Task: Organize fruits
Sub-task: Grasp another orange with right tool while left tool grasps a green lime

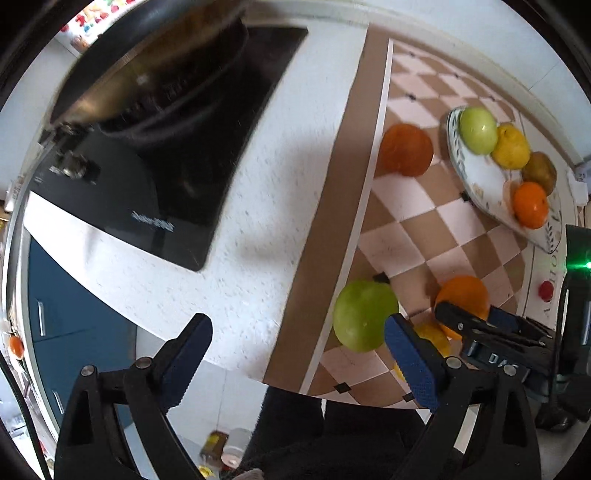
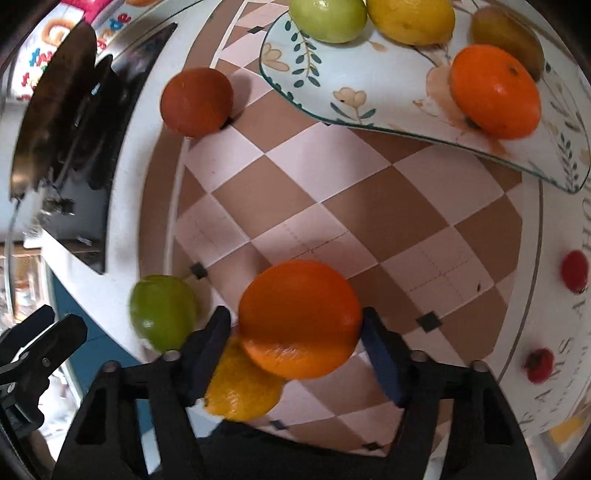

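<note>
My right gripper is shut on a large orange, held just above the checkered mat; it also shows in the left wrist view. A lemon lies under it at the mat's near edge, and a green apple lies to its left. A dark orange sits at the mat's far left. The floral plate holds a green apple, a lemon, a brown fruit and an orange. My left gripper is open and empty, left of the near green apple.
A black cooktop with a dark pan lies on the white counter left of the mat. The counter's front edge runs close below the near fruits. Blue cabinets stand below the counter.
</note>
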Demonstrator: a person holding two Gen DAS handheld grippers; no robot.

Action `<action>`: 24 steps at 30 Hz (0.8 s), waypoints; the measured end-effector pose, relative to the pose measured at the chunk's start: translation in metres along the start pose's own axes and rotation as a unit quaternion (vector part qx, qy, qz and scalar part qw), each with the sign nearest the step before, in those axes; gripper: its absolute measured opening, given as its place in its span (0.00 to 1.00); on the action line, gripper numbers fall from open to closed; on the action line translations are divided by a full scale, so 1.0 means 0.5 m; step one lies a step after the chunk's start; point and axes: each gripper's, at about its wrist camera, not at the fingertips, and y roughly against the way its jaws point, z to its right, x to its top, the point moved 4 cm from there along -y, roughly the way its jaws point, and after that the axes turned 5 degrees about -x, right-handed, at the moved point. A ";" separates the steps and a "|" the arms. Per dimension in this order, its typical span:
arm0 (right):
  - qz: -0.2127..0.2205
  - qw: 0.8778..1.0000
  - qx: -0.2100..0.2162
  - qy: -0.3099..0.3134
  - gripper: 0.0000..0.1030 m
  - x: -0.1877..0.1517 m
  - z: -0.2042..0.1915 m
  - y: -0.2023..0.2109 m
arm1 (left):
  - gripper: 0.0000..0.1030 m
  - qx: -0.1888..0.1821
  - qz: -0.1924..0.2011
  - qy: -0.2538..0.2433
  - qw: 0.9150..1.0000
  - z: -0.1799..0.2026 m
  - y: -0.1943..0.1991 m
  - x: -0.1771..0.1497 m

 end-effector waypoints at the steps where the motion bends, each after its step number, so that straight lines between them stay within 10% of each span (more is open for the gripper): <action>1: 0.002 1.000 0.003 0.001 0.66 0.000 0.000 0.001 | 0.92 -0.002 -0.004 -0.002 1.000 0.002 -0.007 0.001; 12: 0.013 0.999 -0.029 -0.037 0.66 -0.027 0.106 0.047 | 0.92 -0.058 -0.082 -0.028 0.995 0.064 -0.121 0.008; 19: 0.006 0.997 -0.017 -0.072 0.67 -0.042 0.145 0.024 | 0.52 -0.092 -0.098 -0.052 0.990 0.093 -0.162 0.008; 24: -0.005 0.996 0.007 -0.093 0.67 -0.052 0.171 0.027 | 0.52 -0.082 -0.085 -0.061 0.991 0.108 -0.157 0.008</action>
